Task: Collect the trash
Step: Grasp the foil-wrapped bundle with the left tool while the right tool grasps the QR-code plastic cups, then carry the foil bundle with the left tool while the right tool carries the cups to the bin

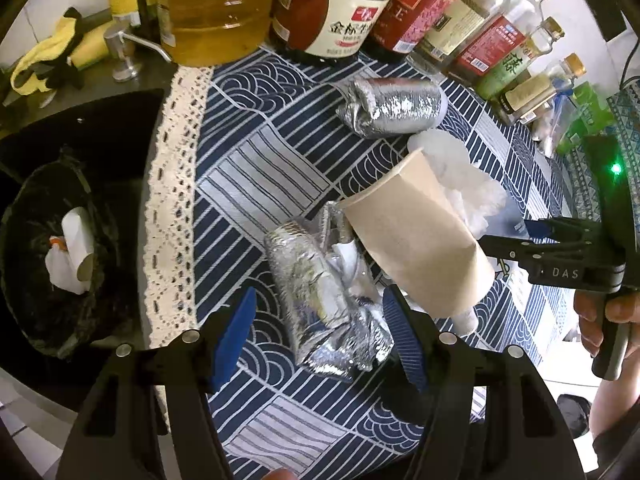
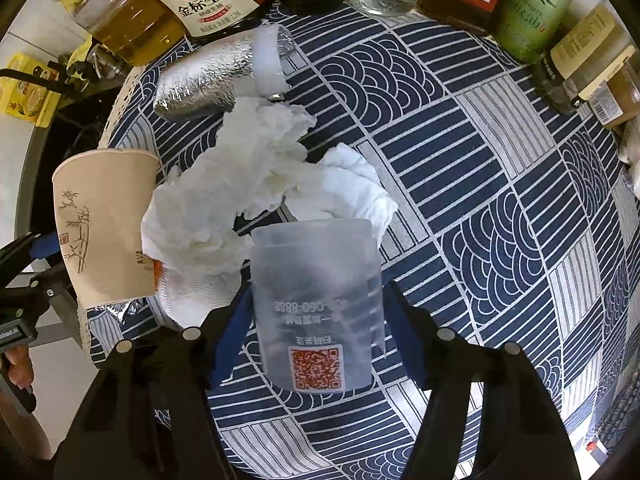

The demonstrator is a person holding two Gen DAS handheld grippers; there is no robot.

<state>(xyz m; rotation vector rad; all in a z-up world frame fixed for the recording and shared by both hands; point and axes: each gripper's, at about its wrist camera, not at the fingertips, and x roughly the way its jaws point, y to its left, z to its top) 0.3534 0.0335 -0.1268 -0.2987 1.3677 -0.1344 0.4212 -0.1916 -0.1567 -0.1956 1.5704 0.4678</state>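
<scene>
Tissue (image 2: 256,184) between paper cup (image 2: 104,224) and plastic cup (image 2: 316,304).

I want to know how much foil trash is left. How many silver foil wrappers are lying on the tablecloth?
2. One foil wrapper lies near the bottles; the other foil wrapper lies between the left gripper fingers, beside the paper cup. Tissue may hide more.

Your surface (image 2: 500,184) is covered by a navy-and-white patterned cloth with a cream lace edge (image 1: 172,200). Along its far side you have a row of bottles (image 1: 332,12), oil and sauces among them. On the cloth lie two crumpled foil packets (image 1: 320,300), one near you and one (image 1: 394,108) closer to the bottles, a tan paper cup (image 1: 416,240) on its side, a heap of white tissue (image 2: 248,168), and a frosted plastic cup (image 2: 316,304) lying flat beside the tissue.
</scene>
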